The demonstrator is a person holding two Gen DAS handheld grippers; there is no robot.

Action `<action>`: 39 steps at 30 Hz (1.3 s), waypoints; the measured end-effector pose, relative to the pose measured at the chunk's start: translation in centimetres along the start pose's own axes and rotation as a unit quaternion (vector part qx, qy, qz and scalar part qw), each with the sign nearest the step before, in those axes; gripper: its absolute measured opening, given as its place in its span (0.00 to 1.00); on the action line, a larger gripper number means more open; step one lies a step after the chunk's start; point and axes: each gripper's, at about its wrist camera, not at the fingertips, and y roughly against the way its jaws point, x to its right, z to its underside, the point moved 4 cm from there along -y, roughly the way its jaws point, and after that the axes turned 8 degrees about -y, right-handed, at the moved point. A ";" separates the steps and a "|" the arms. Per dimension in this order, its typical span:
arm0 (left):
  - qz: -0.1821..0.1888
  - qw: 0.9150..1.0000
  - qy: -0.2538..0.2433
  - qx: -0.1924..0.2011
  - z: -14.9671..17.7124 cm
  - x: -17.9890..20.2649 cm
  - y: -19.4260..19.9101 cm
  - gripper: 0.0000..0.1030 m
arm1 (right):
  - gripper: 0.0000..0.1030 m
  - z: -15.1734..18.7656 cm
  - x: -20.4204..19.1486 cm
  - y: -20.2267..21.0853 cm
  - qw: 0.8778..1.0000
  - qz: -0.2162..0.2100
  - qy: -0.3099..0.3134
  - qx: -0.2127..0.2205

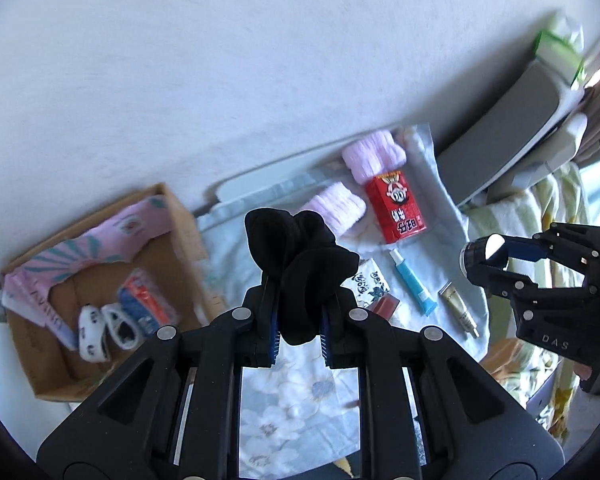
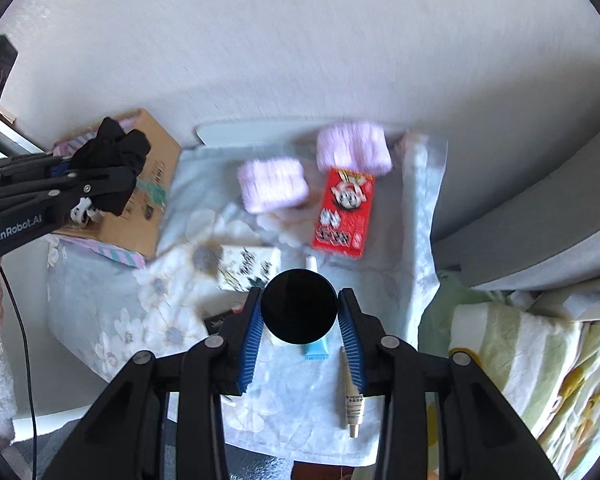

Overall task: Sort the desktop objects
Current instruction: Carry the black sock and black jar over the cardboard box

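Note:
My left gripper (image 1: 304,296) is shut on a bundle of black fabric (image 1: 296,248), which bulges above its fingertips and hangs in the air near the cardboard box (image 1: 186,220). In the right wrist view the left gripper (image 2: 120,178) with the black fabric (image 2: 116,148) hovers over that box (image 2: 156,168). My right gripper (image 2: 300,300) is shut on a black round-topped jar (image 2: 299,312), held above the floral cloth (image 2: 172,312). From the left wrist view the right gripper (image 1: 496,258) and the jar (image 1: 478,258) sit at the right.
On the cloth lie two pink towel rolls (image 2: 272,186), a red carton (image 2: 344,216), a blue tube (image 1: 414,286), a gold tube (image 1: 458,308) and a printed tissue pack (image 2: 246,266). The box holds pink paper (image 1: 100,248) and small white items (image 1: 92,332). A striped blanket (image 2: 540,360) lies right.

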 end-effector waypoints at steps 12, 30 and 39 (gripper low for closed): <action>-0.023 0.996 0.065 0.058 4.7 -8.8 7.4 0.13 | 0.33 -3.4 -10.1 2.6 0.998 0.003 0.053 0.045; -0.065 0.978 0.190 0.056 12.5 -23.3 8.1 0.13 | 0.33 -7.4 -26.3 -5.5 0.991 -0.054 0.123 -0.006; -0.055 0.975 0.217 0.006 15.1 -26.6 1.9 0.13 | 0.33 -7.8 -30.6 -12.4 0.992 -0.052 0.112 -0.033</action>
